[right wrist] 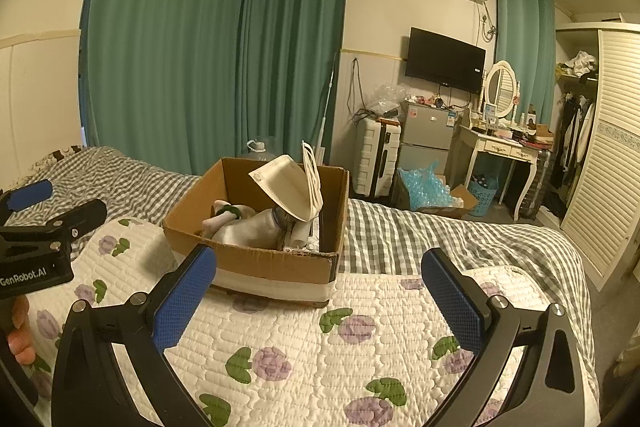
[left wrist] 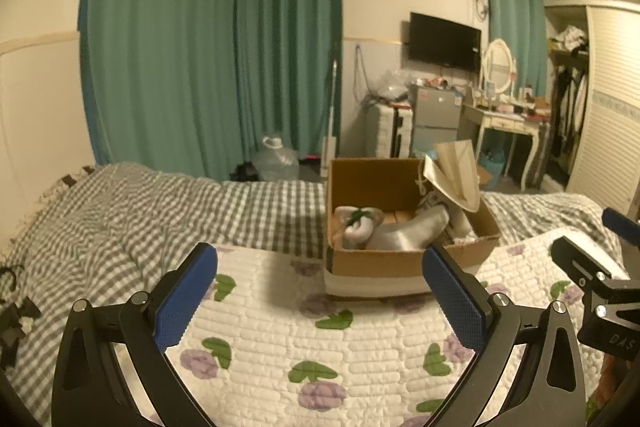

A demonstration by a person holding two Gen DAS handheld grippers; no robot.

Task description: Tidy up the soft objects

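Right now your left gripper (left wrist: pixel 320 301) and right gripper (right wrist: pixel 318 301) both hang spread apart and empty over the floral quilt (right wrist: pixel 320 347). Beyond them, the cardboard box (right wrist: pixel 276 265) already holds the soft toys (right wrist: pixel 250 227) and a face mask (right wrist: pixel 290 187); nothing loose shows, so sorting looks nearly finished.

Checked bed (right wrist: pixel 440 227) carries floral quilt (right wrist: pixel 320 347) and cardboard box (right wrist: pixel 256 259).
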